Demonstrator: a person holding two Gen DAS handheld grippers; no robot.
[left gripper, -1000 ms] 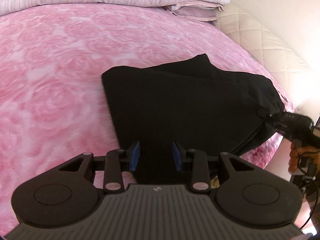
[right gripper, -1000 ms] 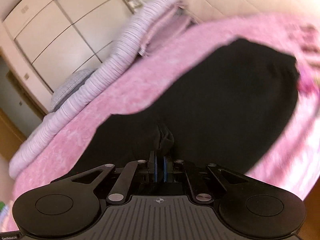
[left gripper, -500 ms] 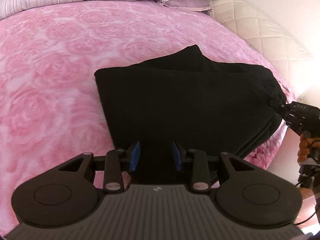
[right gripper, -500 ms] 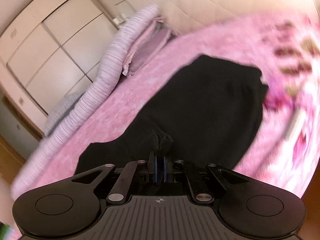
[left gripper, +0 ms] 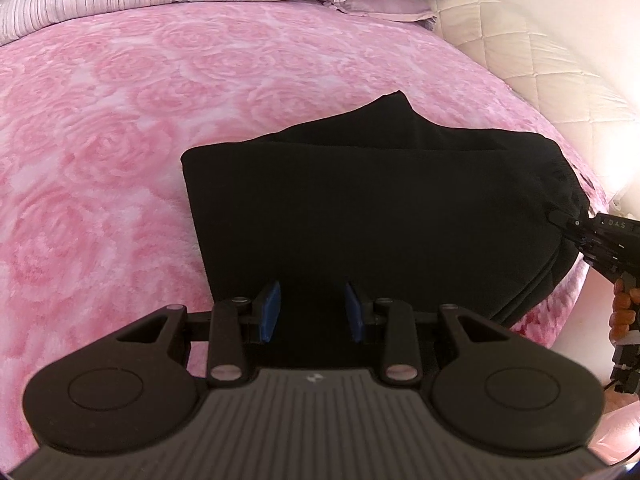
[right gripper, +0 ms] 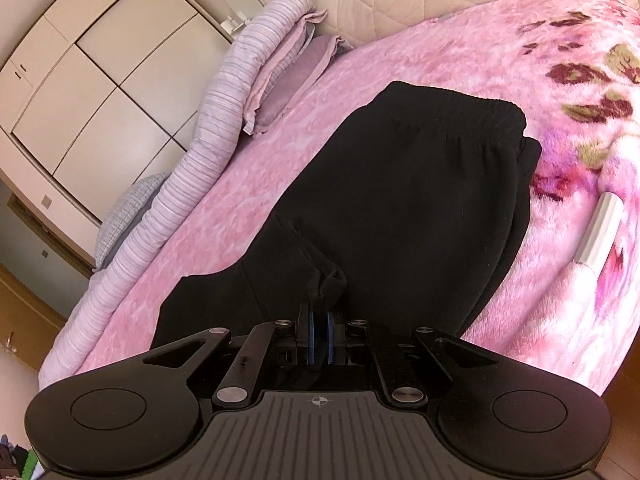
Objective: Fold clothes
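Lying folded on the pink rose-patterned blanket point(left gripper: 120, 152), the black sweatpants point(left gripper: 380, 216) sit near the bed's edge, with one pointed flap sticking out past the far fold. Your left gripper point(left gripper: 312, 312) hovers over the near edge of the sweatpants with its blue pads point(left gripper: 269, 312) standing apart; black cloth lies under and between them, but the pads do not press on it, so that gripper is open. Your right gripper point(right gripper: 319, 336) has its jaws drawn together on a bunched corner of the sweatpants point(right gripper: 400, 208), a small tuft of black fabric rising just ahead of the pads. In the left wrist view that same right gripper point(left gripper: 560, 220) shows at the right rim, pinching the corner of the cloth, with your hand point(left gripper: 622, 312) behind it. From the right wrist view you can see the elastic waistband point(right gripper: 472, 120) at the far end, with a second layer of the garment showing just under it. A striped lilac quilt point(right gripper: 208, 152) is rolled along the far side of the bed, folded mauve pillowcases point(right gripper: 296, 76) beside it, and a cream wardrobe point(right gripper: 92, 80) stands beyond. A quilted cream headboard point(left gripper: 540, 68) borders the bed.
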